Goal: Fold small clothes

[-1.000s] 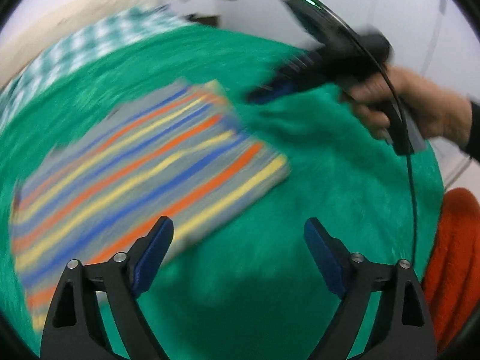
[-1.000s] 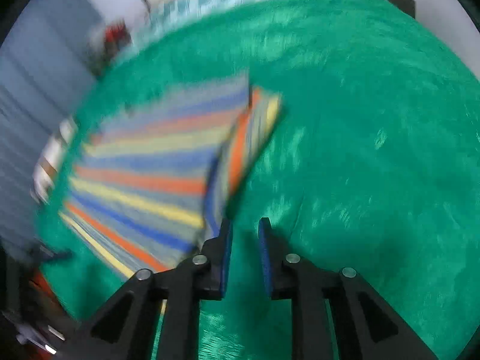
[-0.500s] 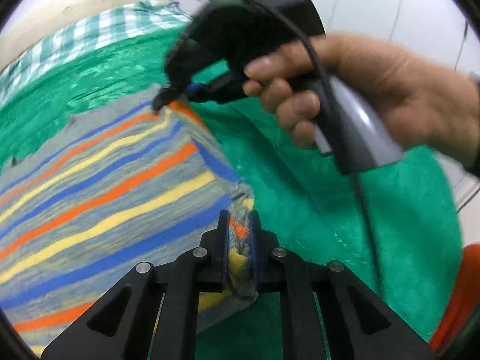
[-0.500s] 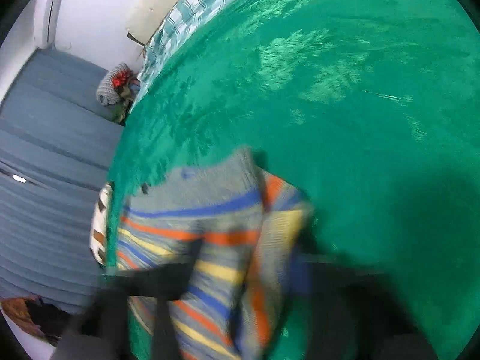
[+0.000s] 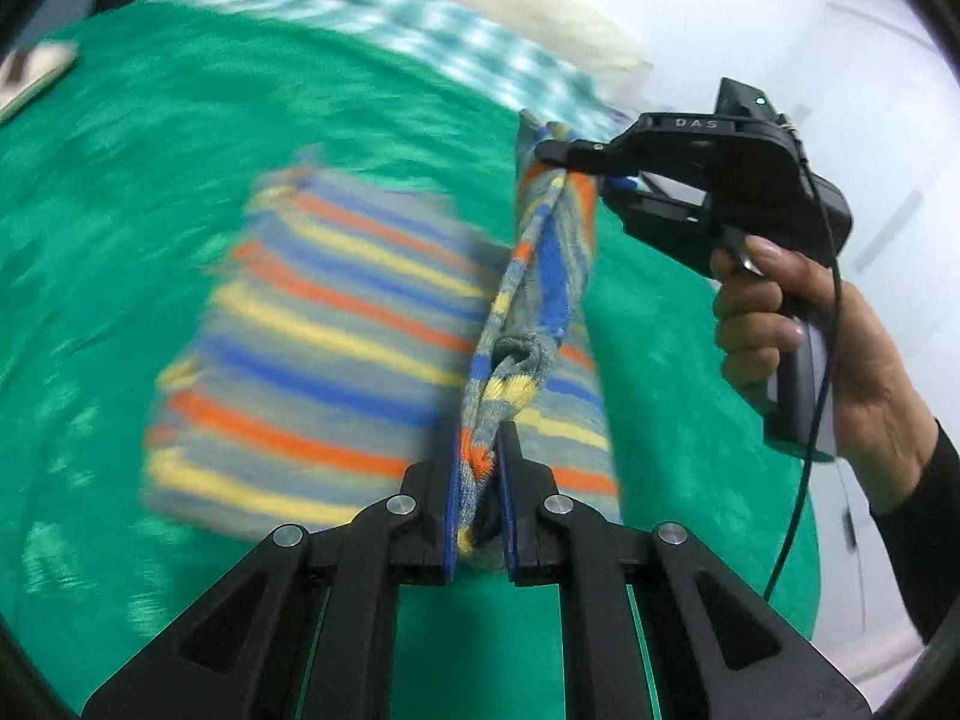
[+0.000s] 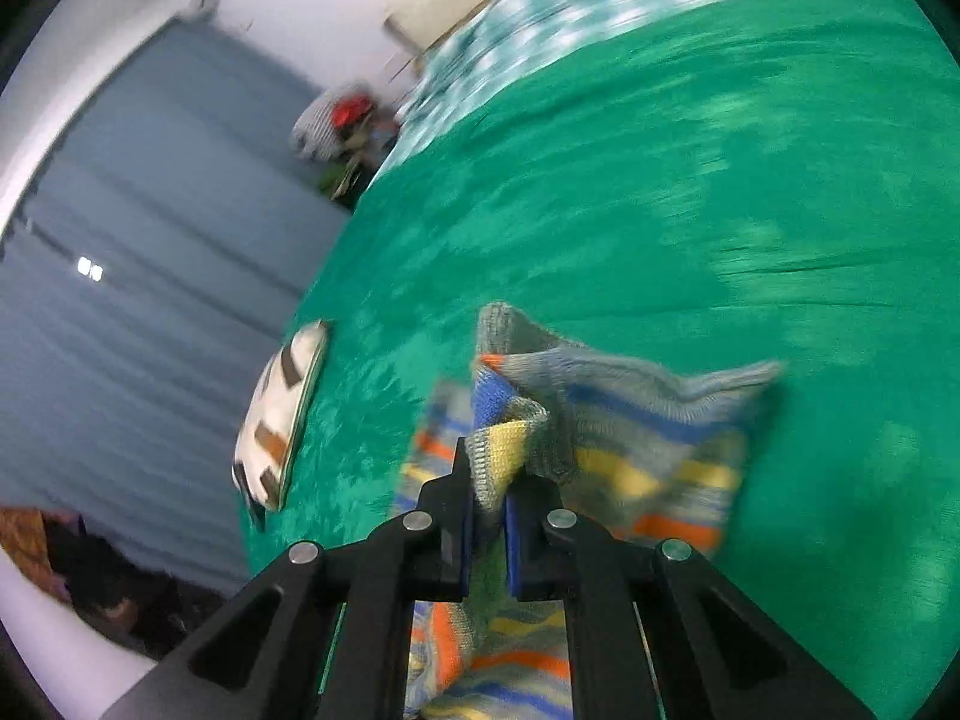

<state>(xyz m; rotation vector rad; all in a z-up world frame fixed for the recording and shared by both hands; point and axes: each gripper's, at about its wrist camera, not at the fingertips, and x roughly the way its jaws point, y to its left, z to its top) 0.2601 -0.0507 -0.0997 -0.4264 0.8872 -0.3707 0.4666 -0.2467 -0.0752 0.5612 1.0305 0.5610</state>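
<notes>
A small knit garment (image 5: pixel 312 348) with grey, blue, orange and yellow stripes lies on a green blanket (image 5: pixel 150 150). Its right edge is lifted and stretched between both grippers. My left gripper (image 5: pixel 477 480) is shut on the near corner of that edge, low in the left wrist view. At the far corner, my right gripper (image 5: pixel 561 159) is shut on the cloth, held by a hand (image 5: pixel 798 336). In the right wrist view the right gripper (image 6: pixel 489 504) pinches a bunched yellow and grey corner of the garment (image 6: pixel 630 420), which hangs folded above the blanket (image 6: pixel 660 180).
A white cushion with brown marks (image 6: pixel 279 420) lies at the blanket's left edge. A green checked sheet (image 5: pixel 450 42) and a pale headboard lie beyond the blanket. Grey curtains (image 6: pixel 120 300) hang past the bed's edge. Bare green blanket stretches all around the garment.
Both grippers went from apart over the flat garment to shut on its right edge, then lifted that edge and carried it leftward over the rest of the garment.
</notes>
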